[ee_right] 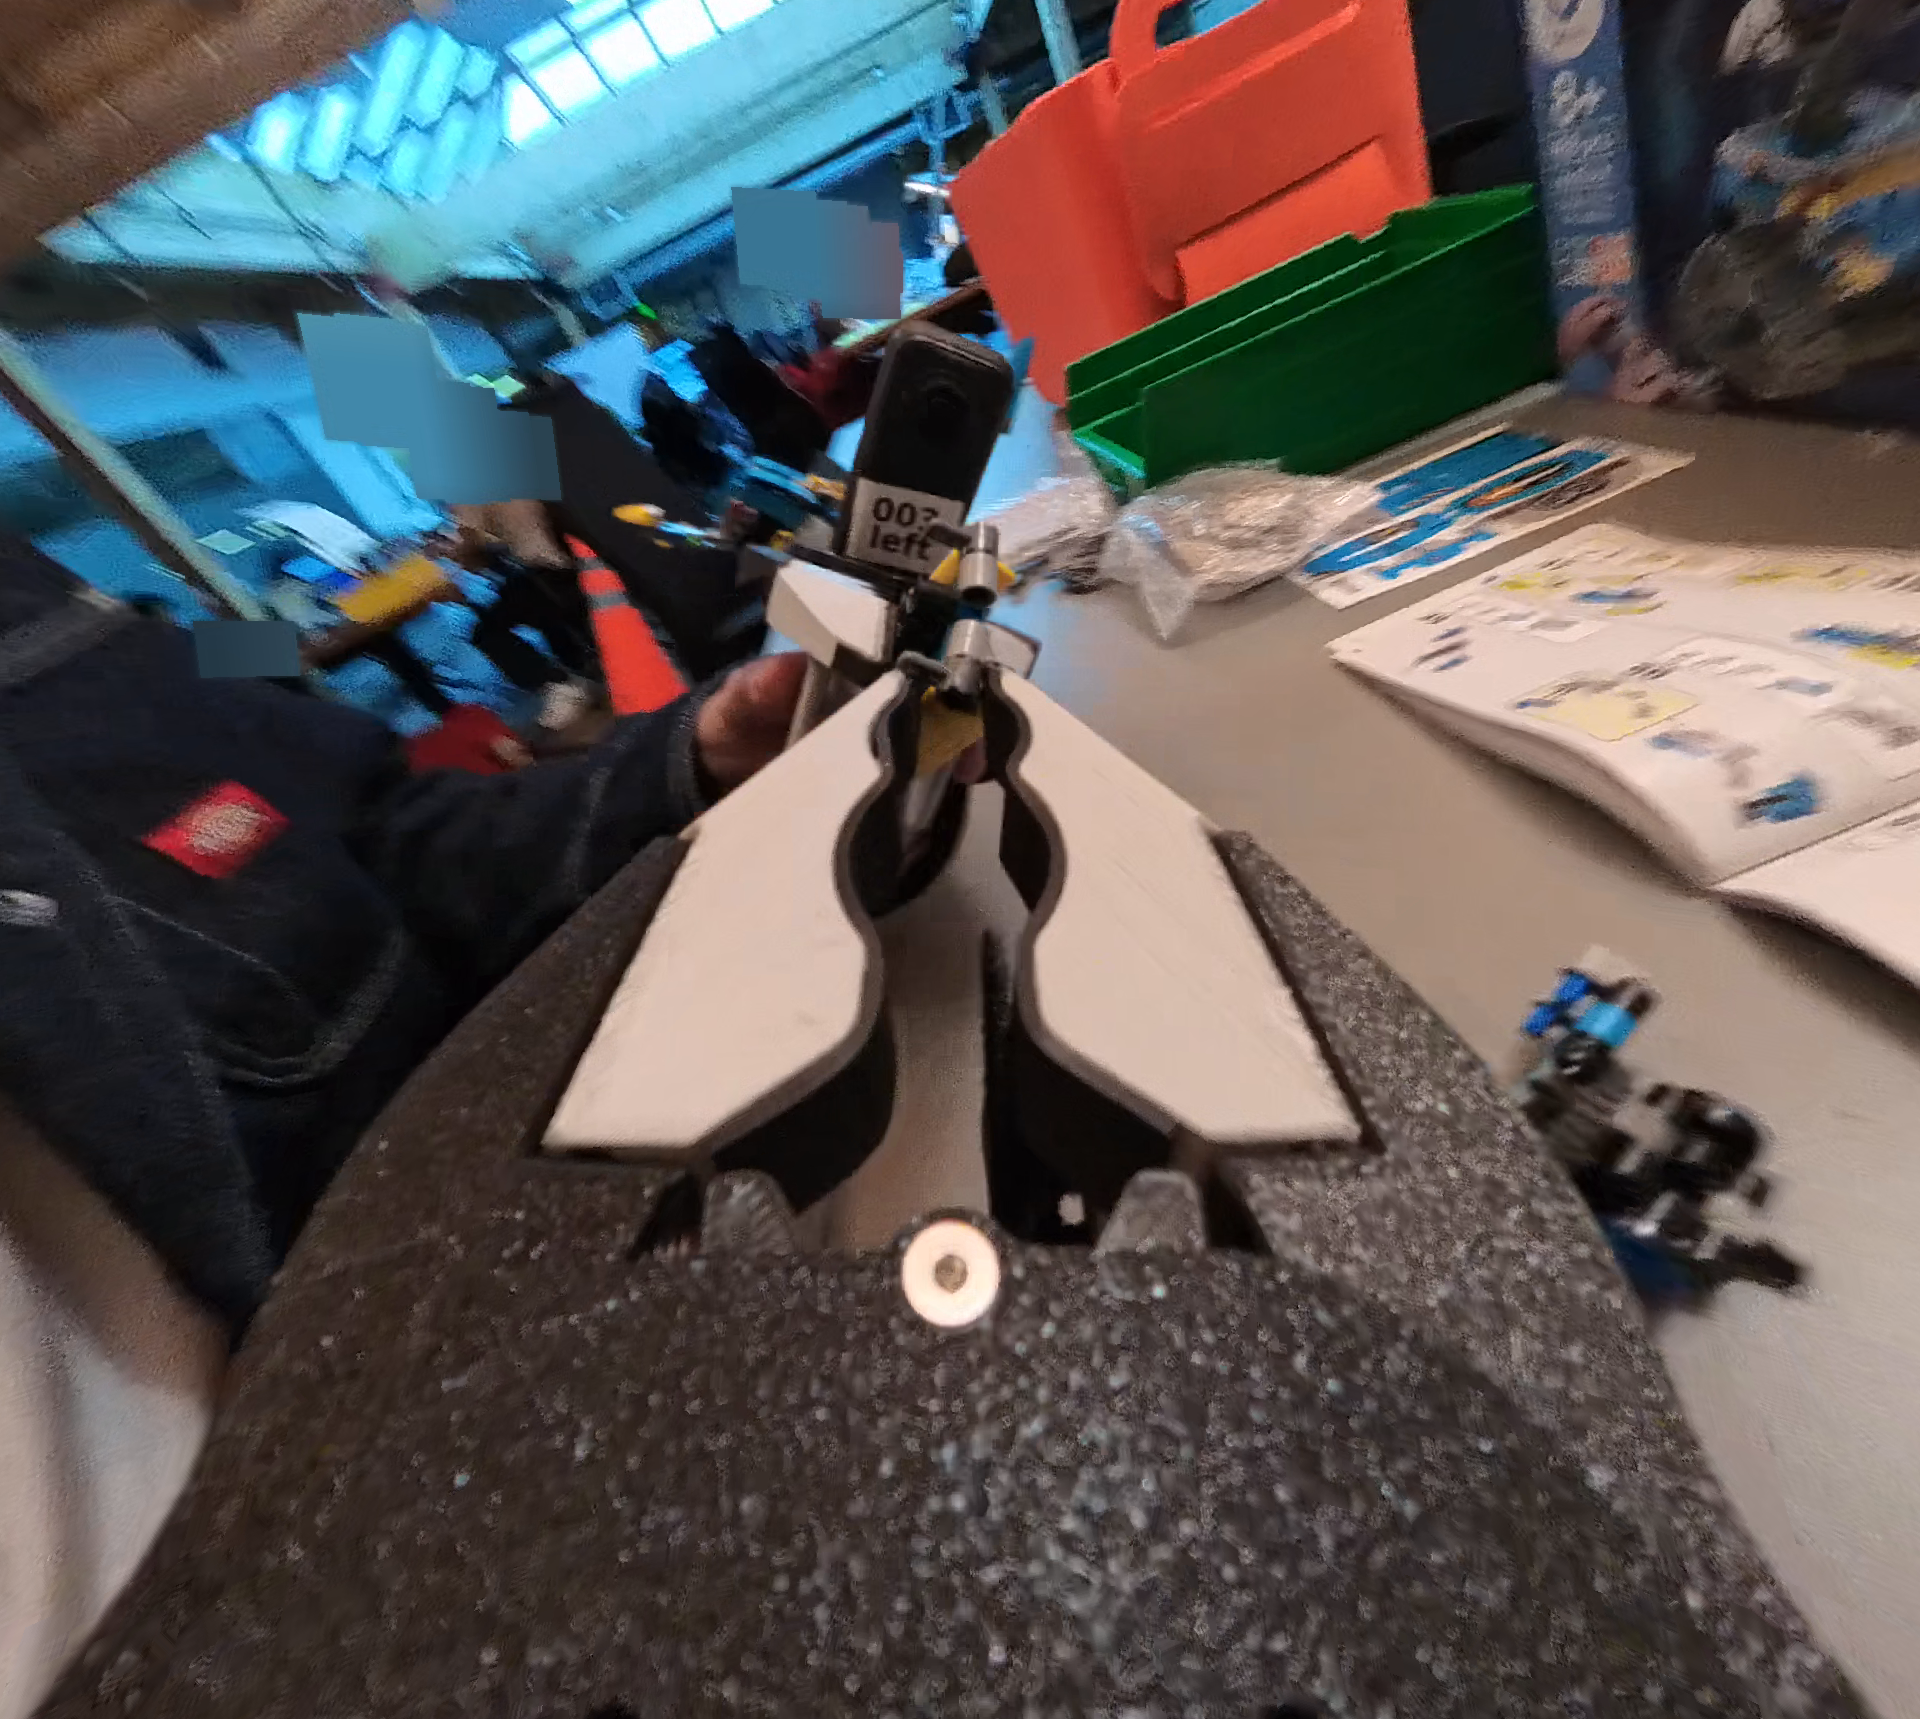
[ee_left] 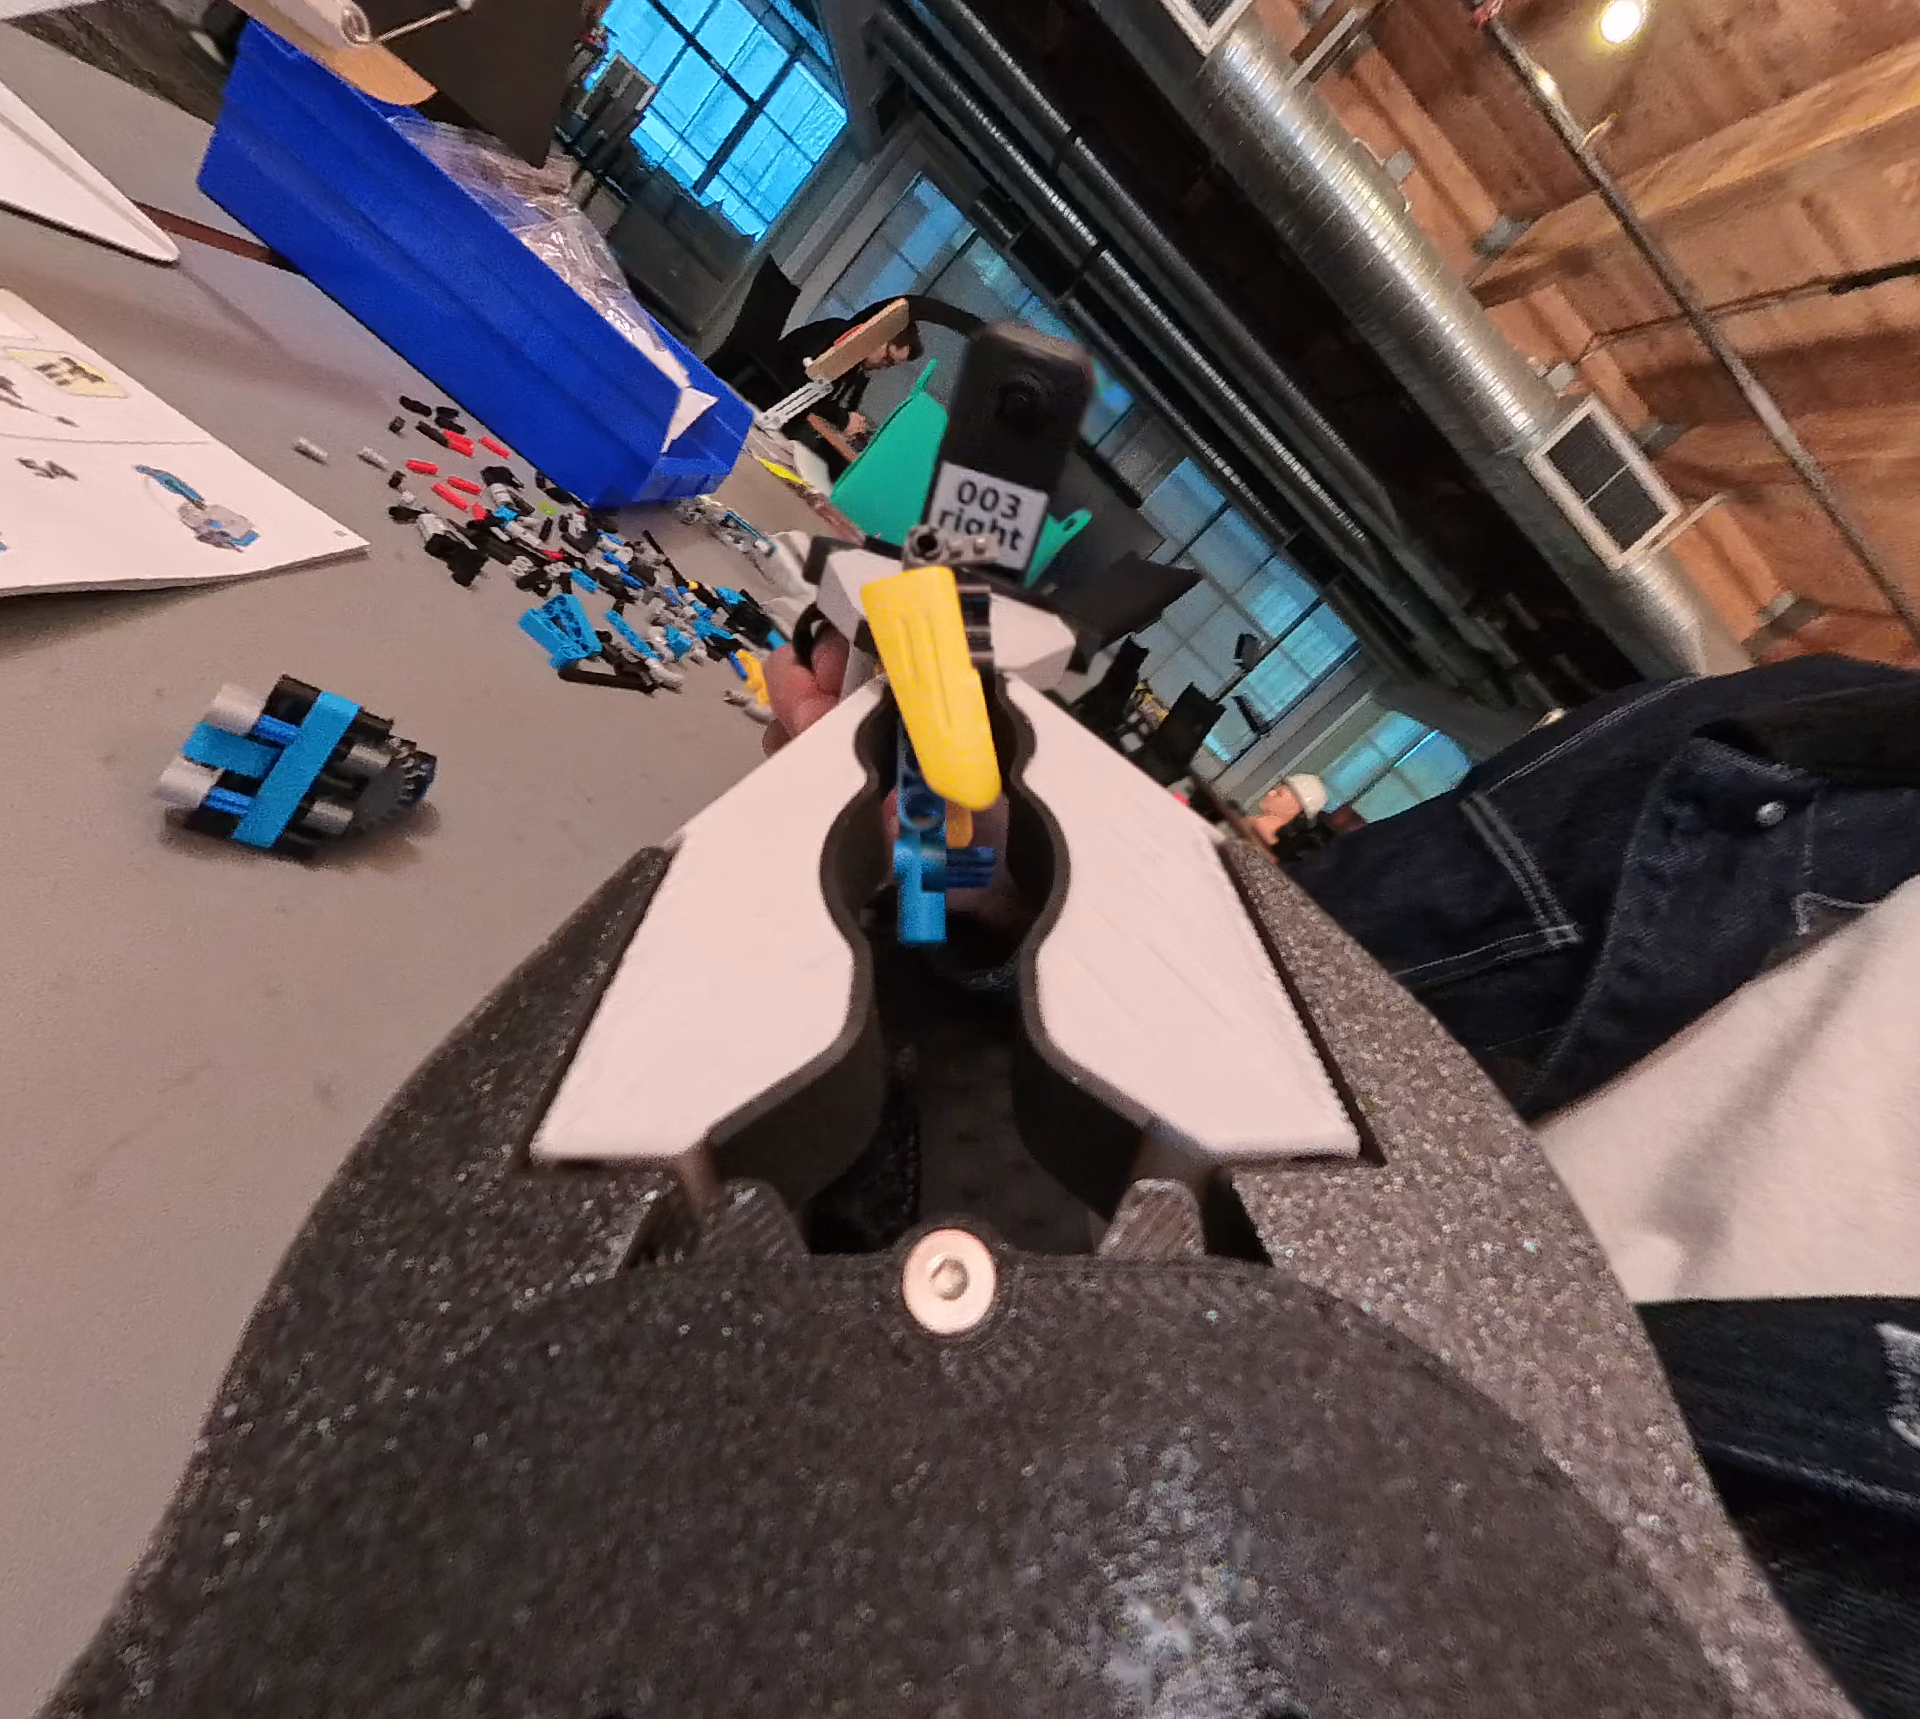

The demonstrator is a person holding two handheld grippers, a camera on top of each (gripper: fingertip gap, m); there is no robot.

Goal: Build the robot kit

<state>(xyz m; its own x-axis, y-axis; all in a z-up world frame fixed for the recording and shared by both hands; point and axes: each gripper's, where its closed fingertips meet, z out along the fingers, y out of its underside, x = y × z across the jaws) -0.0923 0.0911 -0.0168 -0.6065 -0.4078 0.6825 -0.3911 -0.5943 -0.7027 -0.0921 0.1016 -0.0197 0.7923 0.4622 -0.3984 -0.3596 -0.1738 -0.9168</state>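
A small brick assembly [ee_left: 935, 713] with a long yellow panel, a blue beam and grey pins is held in the air between both grippers, which face each other tip to tip. My left gripper [ee_left: 943, 719] is shut on its yellow and blue end. My right gripper [ee_right: 951, 687] is shut on its other end, where grey pins [ee_right: 971, 599] and a bit of yellow [ee_right: 948, 734] show. The right gripper also shows in the left wrist view [ee_left: 935, 620], and the left gripper in the right wrist view [ee_right: 894, 620], with a hand [ee_right: 748, 713] behind it.
On the grey table [ee_left: 208, 1046] lie a blue and black sub-assembly [ee_left: 291, 765] [ee_right: 1642, 1139], a pile of loose parts [ee_left: 582, 557], an open instruction booklet [ee_right: 1662, 703] and plastic bags [ee_right: 1216, 526]. A blue bin [ee_left: 447, 277], a green bin [ee_right: 1330, 360], an orange bag [ee_right: 1226, 142] and a toy box [ee_right: 1745, 111] stand at the back. My two grippers' fingertips are within a few centimetres of each other.
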